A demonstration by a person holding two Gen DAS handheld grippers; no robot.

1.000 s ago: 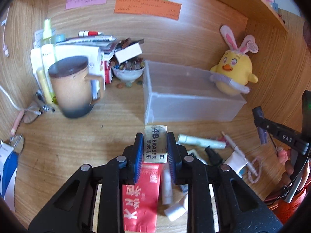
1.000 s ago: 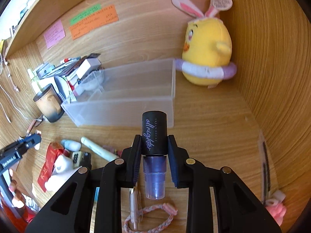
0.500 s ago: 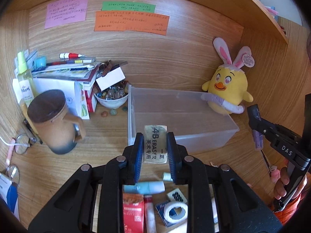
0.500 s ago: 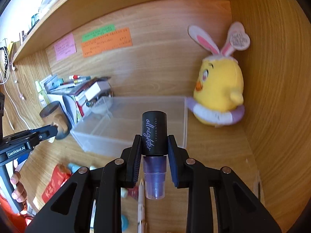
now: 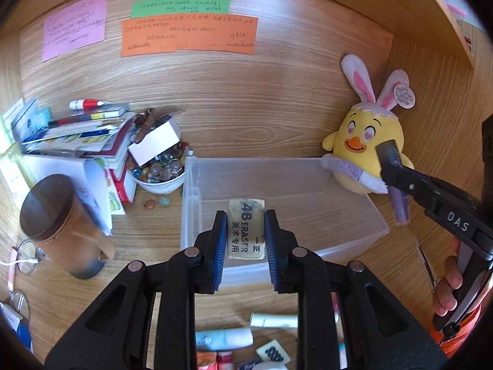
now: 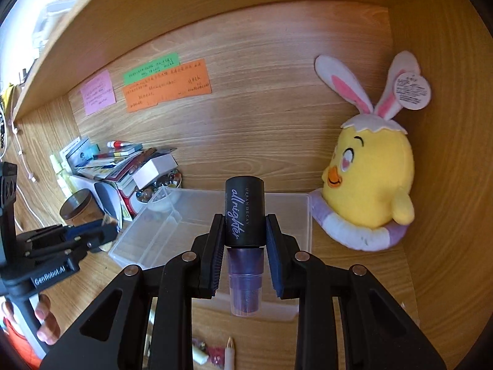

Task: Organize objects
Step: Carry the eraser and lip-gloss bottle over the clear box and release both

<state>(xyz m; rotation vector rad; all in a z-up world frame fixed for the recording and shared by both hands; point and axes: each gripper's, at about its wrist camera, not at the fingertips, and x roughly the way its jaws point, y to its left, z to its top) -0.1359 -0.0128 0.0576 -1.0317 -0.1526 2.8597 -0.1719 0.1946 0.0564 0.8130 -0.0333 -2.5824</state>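
- The left claw [image 5: 246,231] is grasping a 4B eraser [image 5: 246,227] between its blue pads, and the eraser is hanging above the near left part of the clear box [image 5: 377,219].
- The right claw [image 6: 245,239] is clenching on a purple bottle [image 6: 245,265] by its black cap, upright, over the near edge of the same box.
- A yellow chick plush [image 6: 369,185] is sitting on the bench at the far right, touching the box corner.

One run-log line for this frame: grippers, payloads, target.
left gripper: shut on yellowed 4B eraser | right gripper: shut on black-capped purple spray bottle | target: clear plastic bin, both above it
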